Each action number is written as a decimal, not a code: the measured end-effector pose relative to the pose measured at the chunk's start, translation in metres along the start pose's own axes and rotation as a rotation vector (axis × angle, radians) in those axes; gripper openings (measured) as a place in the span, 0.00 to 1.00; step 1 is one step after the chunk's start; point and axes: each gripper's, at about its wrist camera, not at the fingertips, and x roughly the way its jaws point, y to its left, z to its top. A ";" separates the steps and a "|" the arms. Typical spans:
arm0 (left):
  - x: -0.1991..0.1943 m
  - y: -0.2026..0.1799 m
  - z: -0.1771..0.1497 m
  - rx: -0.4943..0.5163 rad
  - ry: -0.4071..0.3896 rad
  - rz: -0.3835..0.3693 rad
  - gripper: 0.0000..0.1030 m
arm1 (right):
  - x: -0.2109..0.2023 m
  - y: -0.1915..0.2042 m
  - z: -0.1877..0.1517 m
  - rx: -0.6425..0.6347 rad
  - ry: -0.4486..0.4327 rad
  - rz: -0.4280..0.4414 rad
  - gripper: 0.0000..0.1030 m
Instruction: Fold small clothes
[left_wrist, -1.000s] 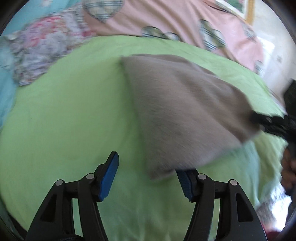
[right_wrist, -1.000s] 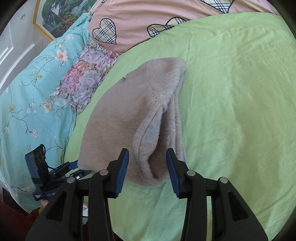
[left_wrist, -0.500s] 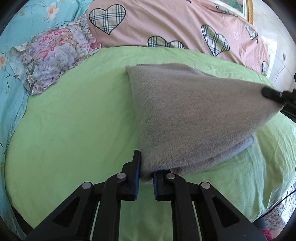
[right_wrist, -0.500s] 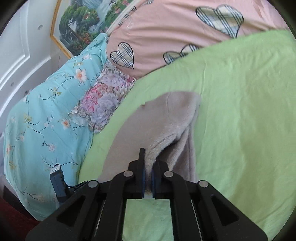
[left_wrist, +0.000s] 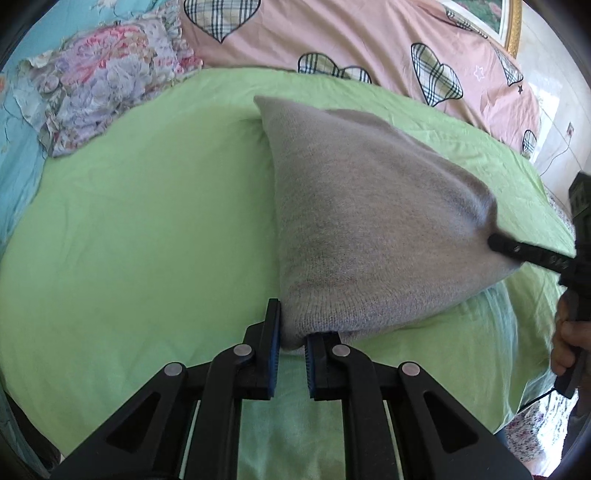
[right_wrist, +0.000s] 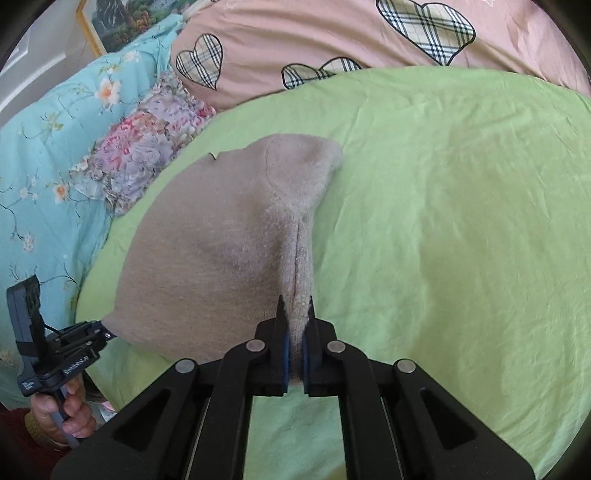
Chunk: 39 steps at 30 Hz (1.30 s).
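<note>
We hold the knit (left_wrist: 369, 229) by two near corners, one in each gripper, and it lies on the green sheet (left_wrist: 147, 206) with its far edge still resting toward 12 o'clock. The left gripper (left_wrist: 291, 350) pinches the corner at its fingertips, jaws pressed onto the cloth. The right gripper (right_wrist: 294, 332) does the same, with a bunched fold of the fuzzy edge running up from between its jaws. In the left view the right gripper enters at 3 o'clock, its tip buried in the knit's other corner. In the right view the left gripper (right_wrist: 105, 332) sits at 8 o'clock on the opposite corner.

As we judge it, the piece is already doubled once, since two layers show at the right grip, and the next fold is only being started: both corners are taken, the near edge is raised, nothing has been carried over yet. Carrying it toward the far edge and smoothing are left.

A second ago both grippers stood spread, with the cloth between or just beside their pads. Half a second ago they had closed. Since then the near edge has risen and the cloth is drawn tauter between us.
</note>
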 end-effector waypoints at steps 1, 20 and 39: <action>0.001 0.001 -0.001 0.001 0.006 -0.003 0.10 | 0.008 -0.001 -0.003 -0.001 0.020 -0.010 0.05; -0.041 0.024 0.050 -0.002 -0.063 -0.263 0.26 | -0.007 -0.031 0.062 0.311 -0.027 0.240 0.51; 0.035 -0.025 0.064 0.206 0.037 -0.209 0.18 | 0.073 -0.023 0.072 0.234 0.053 0.117 0.08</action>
